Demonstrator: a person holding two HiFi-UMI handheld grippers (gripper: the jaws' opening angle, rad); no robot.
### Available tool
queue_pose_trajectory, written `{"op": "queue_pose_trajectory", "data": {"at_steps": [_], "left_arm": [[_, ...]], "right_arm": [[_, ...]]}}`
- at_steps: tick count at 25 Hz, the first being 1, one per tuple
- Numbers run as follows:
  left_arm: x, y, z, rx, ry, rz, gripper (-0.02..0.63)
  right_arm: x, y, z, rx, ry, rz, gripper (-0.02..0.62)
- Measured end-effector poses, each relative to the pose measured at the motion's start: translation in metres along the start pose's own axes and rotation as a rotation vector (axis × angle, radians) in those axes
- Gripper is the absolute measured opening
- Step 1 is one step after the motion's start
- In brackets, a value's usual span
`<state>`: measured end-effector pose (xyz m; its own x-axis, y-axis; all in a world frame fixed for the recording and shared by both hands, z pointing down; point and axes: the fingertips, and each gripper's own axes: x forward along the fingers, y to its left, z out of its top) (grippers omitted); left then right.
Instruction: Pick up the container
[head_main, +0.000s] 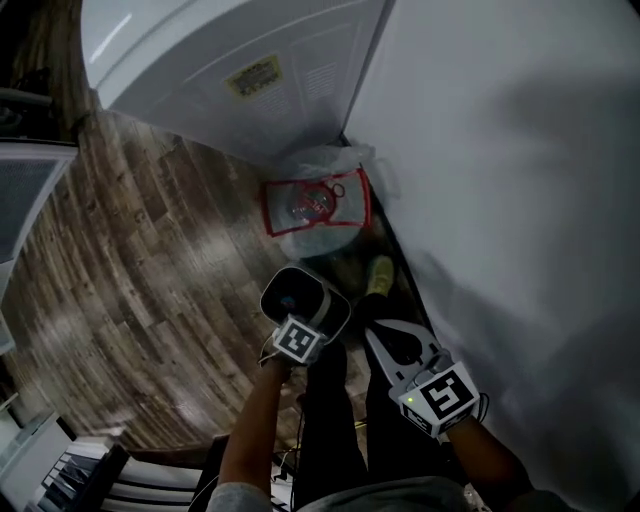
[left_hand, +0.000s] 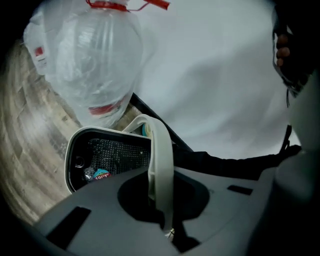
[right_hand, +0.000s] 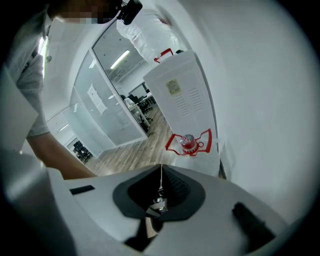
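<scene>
The container (head_main: 303, 296) is a small white bin with a black liner and a pale bail handle (left_hand: 162, 160). It hangs above the wooden floor in front of the person's legs. My left gripper (head_main: 300, 322) is shut on that handle, which passes between its jaws (left_hand: 161, 200). In the left gripper view the bin's open mouth (left_hand: 107, 157) shows a dark liner and a bit of litter. My right gripper (head_main: 380, 338) hovers just right of the bin, close to the wall. Its jaws (right_hand: 160, 181) are shut with nothing between them.
A clear plastic bag with red ties (head_main: 318, 205) lies on the floor by the white wall (head_main: 520, 200). Behind it stands a white cabinet (head_main: 250, 70). A small yellow-green thing (head_main: 379, 275) lies at the wall's foot. Wooden floor (head_main: 150, 260) spreads to the left.
</scene>
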<state>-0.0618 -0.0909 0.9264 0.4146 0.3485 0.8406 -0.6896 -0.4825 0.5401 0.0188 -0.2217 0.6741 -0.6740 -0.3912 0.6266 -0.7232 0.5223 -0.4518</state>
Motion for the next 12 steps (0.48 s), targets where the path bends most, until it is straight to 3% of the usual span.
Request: {"op": "queue_pose_trajectory", "data": {"at_steps": [5,12], "left_arm": [[-0.062,-0.011,-0.033,-0.211,-0.029,0.032,0.014],[-0.149,-0.032,-0.051,-0.456,-0.241,0.008,0.014]], "right_arm": [[-0.028,0.029,0.041,-0.039,-0.029,-0.007,0.026],[-0.082,0.069,0.112,-0.155,-0.090,-0.048,0.026]]}}
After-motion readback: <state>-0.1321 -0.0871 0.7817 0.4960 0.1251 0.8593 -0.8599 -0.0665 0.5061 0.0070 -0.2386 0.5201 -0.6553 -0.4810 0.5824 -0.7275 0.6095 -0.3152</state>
